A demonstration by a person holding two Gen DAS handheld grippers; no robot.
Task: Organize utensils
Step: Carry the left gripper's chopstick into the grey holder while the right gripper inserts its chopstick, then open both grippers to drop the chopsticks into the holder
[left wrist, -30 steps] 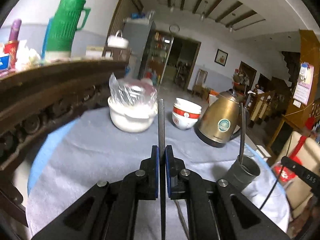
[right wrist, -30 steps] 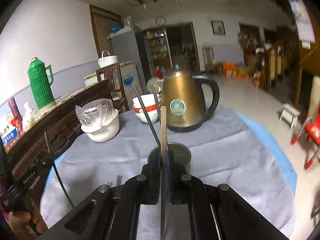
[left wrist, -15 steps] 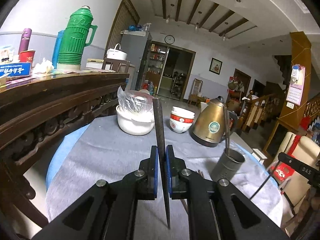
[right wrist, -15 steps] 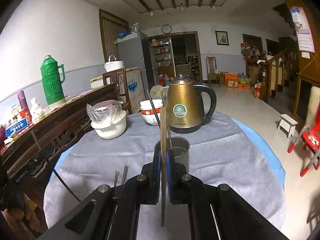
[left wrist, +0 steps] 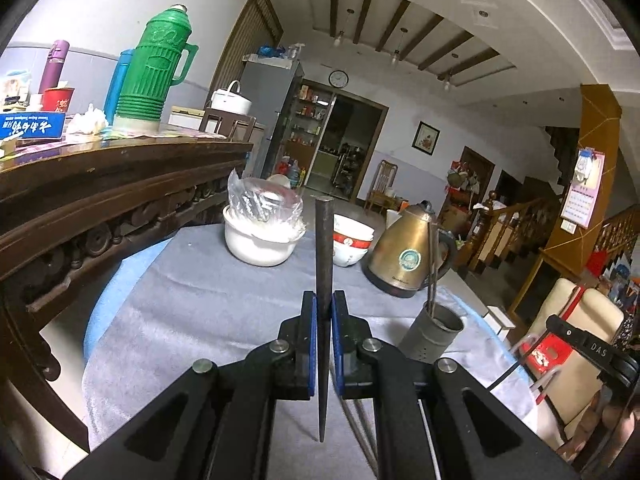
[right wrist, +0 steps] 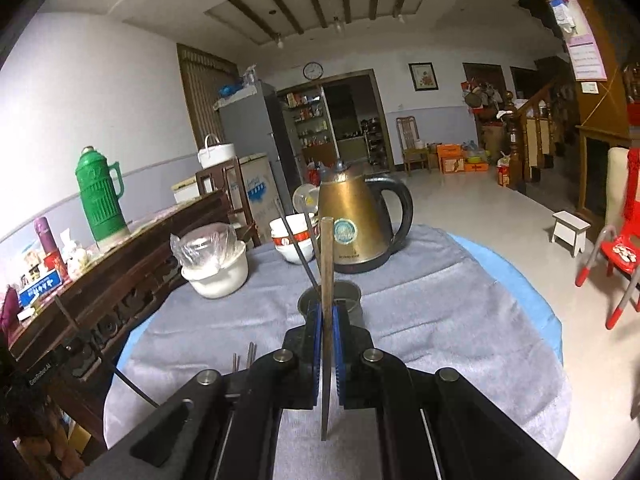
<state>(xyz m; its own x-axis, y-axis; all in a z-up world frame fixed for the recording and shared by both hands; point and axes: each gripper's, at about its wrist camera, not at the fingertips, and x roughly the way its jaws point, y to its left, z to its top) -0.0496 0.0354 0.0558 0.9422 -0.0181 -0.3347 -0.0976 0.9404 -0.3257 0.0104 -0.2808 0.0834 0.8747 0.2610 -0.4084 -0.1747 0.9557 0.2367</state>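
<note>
On the grey-clothed table the metal cup stands in front of the kettle, two chopsticks already leaning in it. Your right gripper is clamped on a brown chopstick just short of the cup; your left gripper pinches a dark chopstick. Line each one up over the cup's mouth, tip down, before letting go.

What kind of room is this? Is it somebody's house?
Most likely a family home's big living and dining room. A gold kettle and stacked bowls sit on the cloth-covered table, a green thermos stands on a wooden sideboard, and a fridge is behind.
</note>
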